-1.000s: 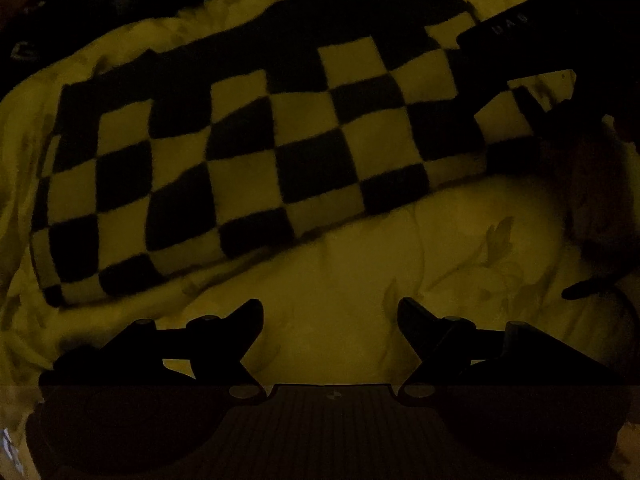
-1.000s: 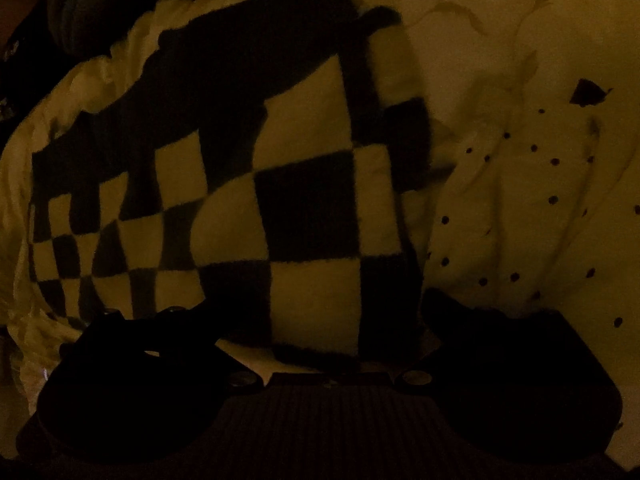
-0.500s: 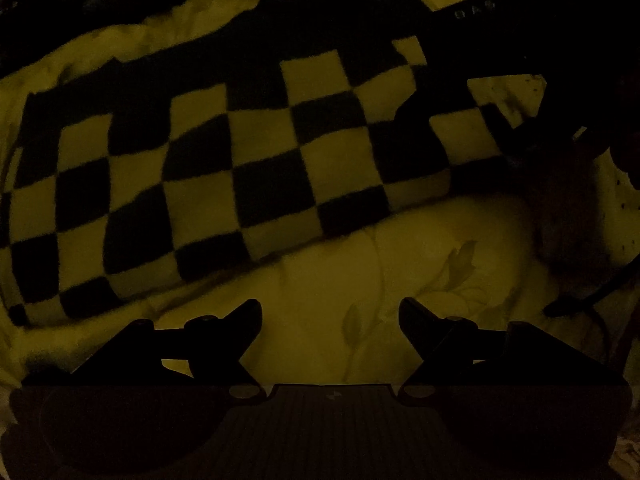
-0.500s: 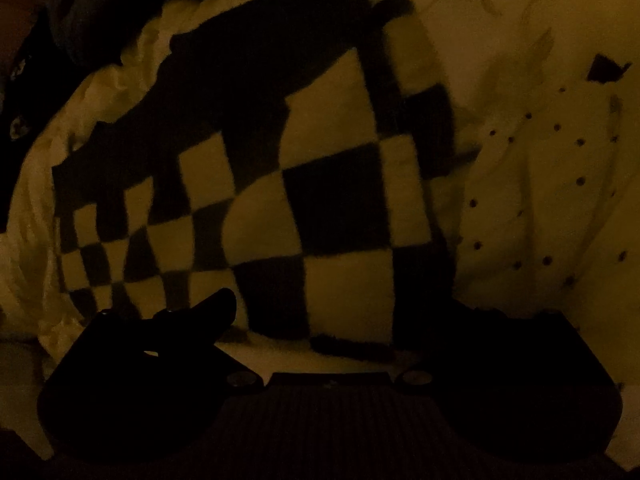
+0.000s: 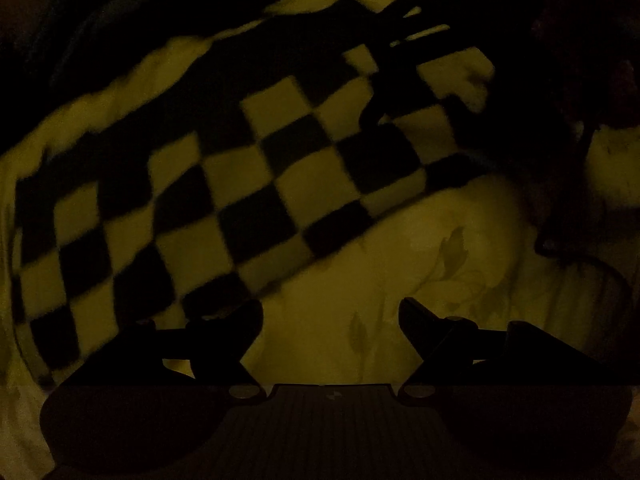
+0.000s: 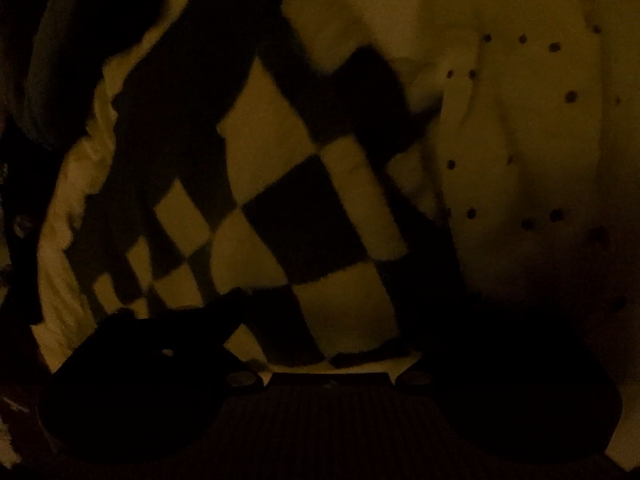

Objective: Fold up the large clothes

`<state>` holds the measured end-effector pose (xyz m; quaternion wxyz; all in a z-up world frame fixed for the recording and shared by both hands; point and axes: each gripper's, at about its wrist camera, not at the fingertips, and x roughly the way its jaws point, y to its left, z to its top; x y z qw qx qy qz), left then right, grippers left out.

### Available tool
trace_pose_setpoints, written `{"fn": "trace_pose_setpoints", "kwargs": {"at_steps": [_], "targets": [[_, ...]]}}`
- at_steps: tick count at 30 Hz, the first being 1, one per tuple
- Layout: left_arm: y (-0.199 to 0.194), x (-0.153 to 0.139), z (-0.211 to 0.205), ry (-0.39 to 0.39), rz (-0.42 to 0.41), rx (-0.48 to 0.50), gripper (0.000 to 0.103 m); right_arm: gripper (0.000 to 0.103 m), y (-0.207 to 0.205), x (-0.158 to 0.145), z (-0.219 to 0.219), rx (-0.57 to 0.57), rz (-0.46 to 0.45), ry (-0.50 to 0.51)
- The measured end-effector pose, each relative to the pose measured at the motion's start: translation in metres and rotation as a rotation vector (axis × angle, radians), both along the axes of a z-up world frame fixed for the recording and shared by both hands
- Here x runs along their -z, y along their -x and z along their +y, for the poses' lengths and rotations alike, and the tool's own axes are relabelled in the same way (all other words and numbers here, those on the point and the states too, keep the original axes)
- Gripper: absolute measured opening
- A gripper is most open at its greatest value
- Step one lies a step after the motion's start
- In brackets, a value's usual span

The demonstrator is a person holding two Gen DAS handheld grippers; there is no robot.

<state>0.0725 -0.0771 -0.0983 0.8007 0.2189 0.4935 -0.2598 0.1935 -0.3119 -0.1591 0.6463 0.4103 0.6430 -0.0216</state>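
Observation:
A black-and-pale checkered garment (image 5: 240, 168) lies in a folded band across the bed, in very dim light. My left gripper (image 5: 330, 312) hangs open over the bare sheet just in front of the band's near edge, with nothing between its fingers. In the right wrist view, the garment's end (image 6: 320, 208) reaches down between the fingers of my right gripper (image 6: 336, 312). Its jaws are closing around that corner but still stand apart. Its right finger is lost in shadow. The right gripper's dark body (image 5: 404, 40) also shows over the garment's far right end in the left wrist view.
A pale bed sheet with a faint floral print (image 5: 440, 272) covers the bed. A light cloth with dark dots (image 6: 540, 120) lies crumpled to the right of the checkered garment. A dark cord (image 5: 580, 256) loops at the right edge.
The right gripper has rolled and sunk onto the garment's end, and its left finger has come inward. The left view has rolled, so the checkered band now slants more steeply.

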Motion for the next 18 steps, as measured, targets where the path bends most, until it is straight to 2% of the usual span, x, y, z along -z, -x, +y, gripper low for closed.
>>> {"fn": "trace_pose_setpoints", "kwargs": {"at_steps": [4,8,10,13,15,18], "targets": [[-0.002,0.000,-0.022,-0.025,-0.065,0.120,0.103,0.036,0.012,-0.003,-0.015,0.032,-0.012,-0.058],[-0.001,-0.002,-0.045,-0.028,-0.126,0.220,0.103,0.021,0.018,-0.014,-0.024,0.052,-0.047,-0.151],[0.000,-0.004,-0.055,-0.021,-0.160,0.263,0.103,0.018,0.016,-0.026,-0.024,0.053,-0.077,-0.202],[0.004,-0.001,-0.074,-0.054,-0.260,0.330,0.103,0.017,0.010,-0.041,-0.022,0.046,-0.099,-0.244],[0.004,0.003,-0.086,-0.092,-0.329,0.374,0.103,0.017,0.003,-0.046,-0.013,0.038,-0.082,-0.244],[-0.004,0.009,-0.101,-0.128,-0.375,0.402,0.103,0.016,-0.002,-0.048,-0.011,0.039,-0.066,-0.278]]}}
